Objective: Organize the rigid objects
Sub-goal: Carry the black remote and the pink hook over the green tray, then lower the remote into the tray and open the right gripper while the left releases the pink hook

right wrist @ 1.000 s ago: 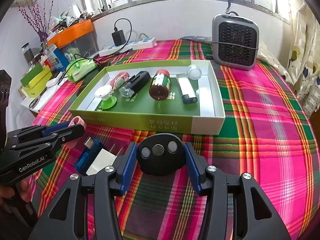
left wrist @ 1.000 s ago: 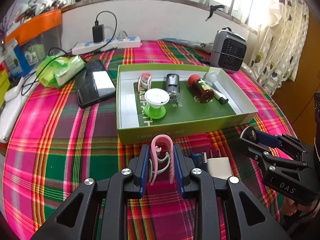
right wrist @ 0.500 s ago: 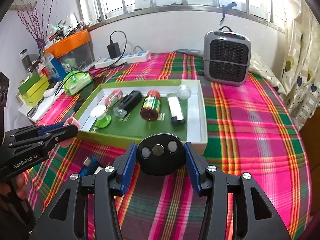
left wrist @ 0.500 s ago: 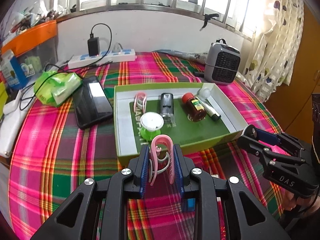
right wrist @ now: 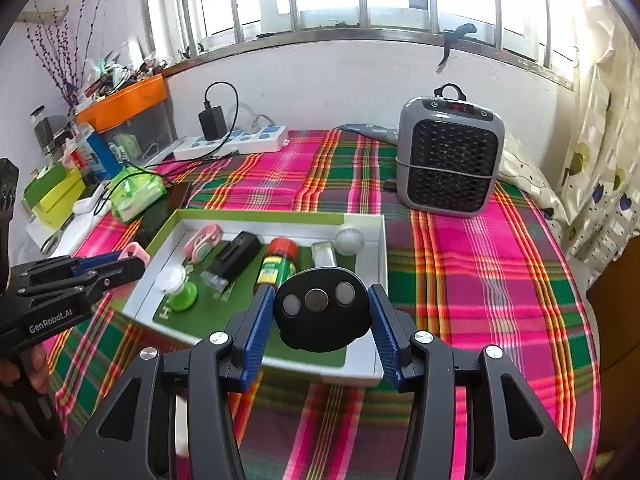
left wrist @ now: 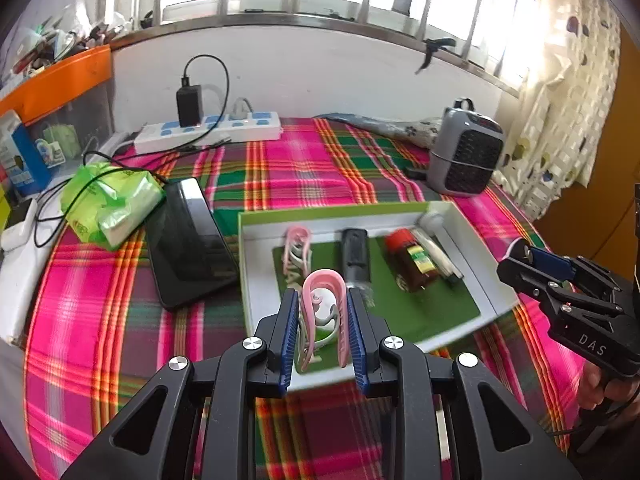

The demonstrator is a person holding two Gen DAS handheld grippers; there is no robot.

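Now over the near edge of the green-rimmed box (right wrist: 362, 222), both loads carried. Left gripper (left wrist: 322, 328) clamped on a pink hair clip (left wrist: 322, 300), held upright, arch at top, long axis running along the fingers and pointing into the box. Right gripper (right wrist: 318, 320) clamped on a black disc (right wrist: 320, 312), rounded, matte plastic, three small round buttons across its face, held on edge by its sides. Box straight ahead of and below each gripper; long axis of box across both views, so free floor must be picked sideways, not forward. Already in box, left to right in right wrist view: second pink clip (right wrist: 202, 242) lying flat at far left corner; white-topped green stand (right wrist: 178, 286) near front left; black rectangular block (right wrist: 236, 258) lying at a slant; brown bottle with red cap (right wrist: 278, 266) on its side, long axis front to back; flat silver piece (right wrist: 324, 254); white ball (right wrist: 349, 241) in far right corner. Judged: left gripper nearer the clip end, so clip likely goes down beside its twin; right gripper nearer the bare green floor at front right, the likely spot for the disc. Clip thin, springy plastic with curled inner teeth, apt to tip once let go. Disc smooth and rigid, liable to roll if released on edge. Surface covered by pink and green plaid cloth (right wrist: 480, 280), soft. Grey heater (right wrist: 450, 162) well beyond box, clear of the move.
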